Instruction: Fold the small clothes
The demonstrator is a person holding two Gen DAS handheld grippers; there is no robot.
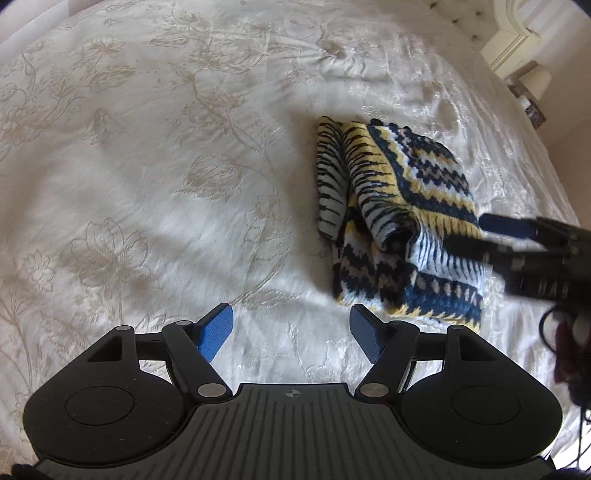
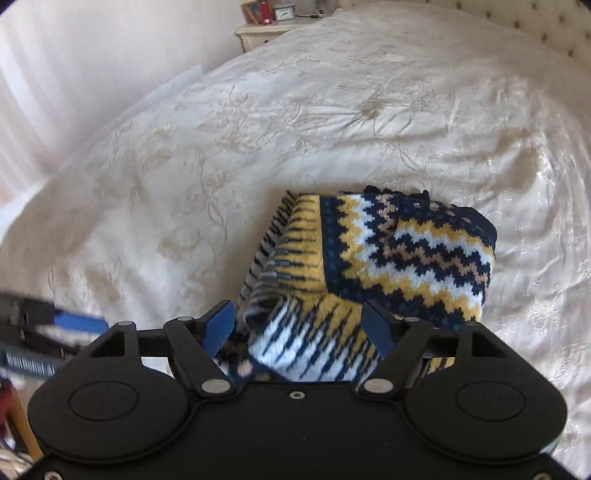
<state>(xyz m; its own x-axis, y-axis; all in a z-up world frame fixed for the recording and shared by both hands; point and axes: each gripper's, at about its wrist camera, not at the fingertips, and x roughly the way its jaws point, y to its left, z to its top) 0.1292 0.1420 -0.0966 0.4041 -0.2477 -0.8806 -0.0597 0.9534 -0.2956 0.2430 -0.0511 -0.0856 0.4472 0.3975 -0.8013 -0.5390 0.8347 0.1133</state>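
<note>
A folded blue, yellow and white knitted sweater [image 1: 399,221] lies on the cream flowered bed [image 1: 147,184]. The left gripper [image 1: 291,332], jaws apart, hangs beside it. The right gripper [image 2: 299,328] hangs over its near edge, jaws apart.

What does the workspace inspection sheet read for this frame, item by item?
Surface: cream floral bedspread, wrinkled.
Job's things: knitted garment, navy, yellow and white, lying folded on the bedspread.
Clutter: nothing seen on the bedspread.
Grippers: left gripper open, above bare bedspread; right gripper open, fingers astride the garment's near edge.
Cables: dark cable beside the right gripper.
Surroundings: bedside table with clock; tufted headboard; lamp.
</note>
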